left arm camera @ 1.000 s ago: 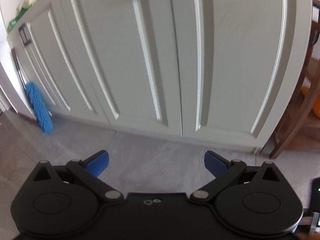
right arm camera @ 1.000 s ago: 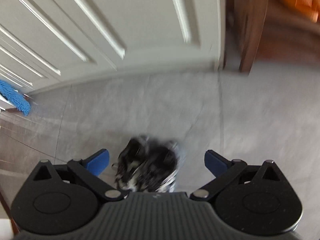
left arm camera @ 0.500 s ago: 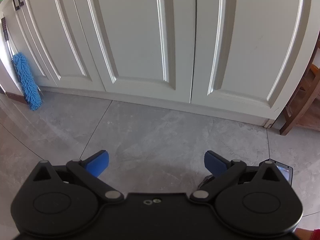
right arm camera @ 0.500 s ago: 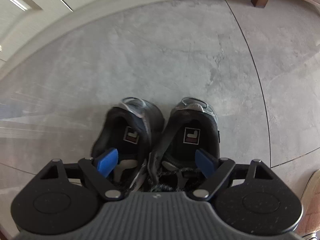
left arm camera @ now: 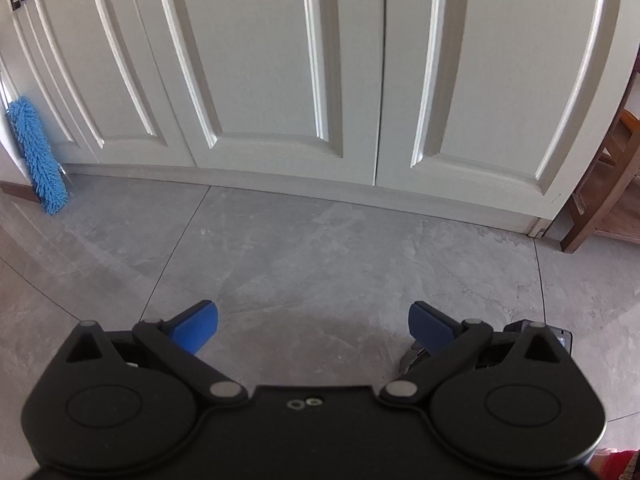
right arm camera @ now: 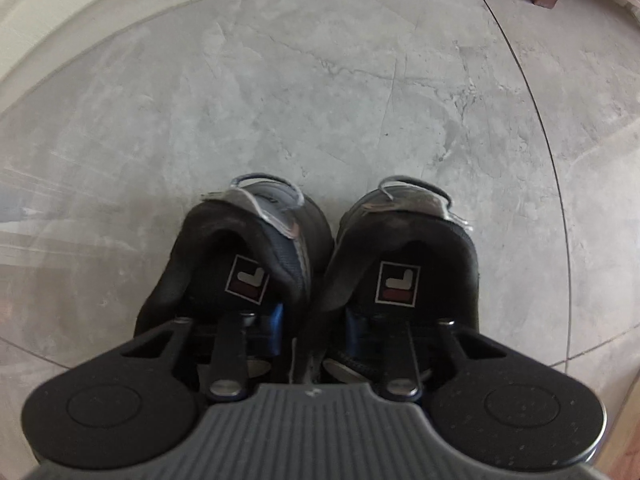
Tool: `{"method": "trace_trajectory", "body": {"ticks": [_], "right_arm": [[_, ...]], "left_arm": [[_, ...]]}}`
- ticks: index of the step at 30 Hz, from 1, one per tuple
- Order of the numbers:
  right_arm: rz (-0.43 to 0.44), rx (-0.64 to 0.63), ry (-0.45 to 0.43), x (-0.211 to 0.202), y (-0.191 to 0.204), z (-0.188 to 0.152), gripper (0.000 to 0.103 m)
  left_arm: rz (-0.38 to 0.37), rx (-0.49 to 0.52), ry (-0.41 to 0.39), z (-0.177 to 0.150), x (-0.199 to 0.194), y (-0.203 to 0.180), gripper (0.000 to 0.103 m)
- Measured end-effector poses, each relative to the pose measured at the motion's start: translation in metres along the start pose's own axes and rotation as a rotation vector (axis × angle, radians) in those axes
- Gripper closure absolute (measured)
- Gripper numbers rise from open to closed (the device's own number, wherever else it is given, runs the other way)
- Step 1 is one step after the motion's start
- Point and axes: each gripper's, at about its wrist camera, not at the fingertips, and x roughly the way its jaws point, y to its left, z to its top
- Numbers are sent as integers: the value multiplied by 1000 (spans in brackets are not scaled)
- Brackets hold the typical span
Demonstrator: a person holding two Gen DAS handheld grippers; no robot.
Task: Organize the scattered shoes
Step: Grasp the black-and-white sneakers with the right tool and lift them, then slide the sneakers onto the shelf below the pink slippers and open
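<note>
While the right gripper (right arm camera: 312, 332) is pointing steeply down at the grey marbled tile floor (right arm camera: 320, 100), its blue-padded jaws are closing, one finger reaching into each of two black lace-up sneakers that are standing side by side with their heels away from the camera. The left black sneaker (right arm camera: 224, 248) and the right black sneaker (right arm camera: 424, 248) are touching along their inner sides, and the blue fingers (right arm camera: 276, 328) are sitting inside the two shoe openings, with the adjoining inner walls of both shoes caught between them; whether the pads are already pressing on those walls cannot be told. Each sneaker is showing a square red, white and dark logo patch on its insole and a grey pull loop at its heel. Over on the other side, the left gripper (left arm camera: 312, 322) is hovering above bare floor with its blue jaws spread wide apart and nothing between them. Beyond it, pale cream panelled cabinet doors (left arm camera: 280, 60) are filling the background, a fluffy blue microfibre mop head (left arm camera: 38, 156) is leaning at the far left, and a brown wooden furniture leg (left arm camera: 600, 200) is standing at the right edge.
</note>
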Motion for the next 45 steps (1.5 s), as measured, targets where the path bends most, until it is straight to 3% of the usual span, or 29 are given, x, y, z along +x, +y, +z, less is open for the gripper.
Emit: {"method": "trace_trajectory", "body": {"ticks": [4, 9, 16, 18, 27, 34, 40, 45], "right_arm": [[59, -37, -52, -18, -17, -10, 75], [121, 22, -151, -53, -52, -22, 77], [128, 39, -331, -138, -106, -25, 79], [105, 44, -415, -179, -131, -19, 79], [25, 157, -672, -355, -248, 40, 79], [-8, 160, -769, -471, -340, 99, 79], [-26, 99, -794, -534, -410, 154, 79], [-50, 43, -789, -544, -444, 203, 79]], "left_arm": [[-20, 33, -3, -1, 0, -15, 1], [-72, 97, -35, 5, -9, -51, 1], [-156, 159, -108, 26, -38, -111, 1], [-189, 176, -140, 36, -55, -135, 1], [-323, 207, -259, 92, -129, -267, 1], [-375, 198, -359, 153, -194, -401, 1], [-400, 178, -428, 188, -241, -489, 1], [-409, 169, -429, 199, -247, -530, 1]]}}
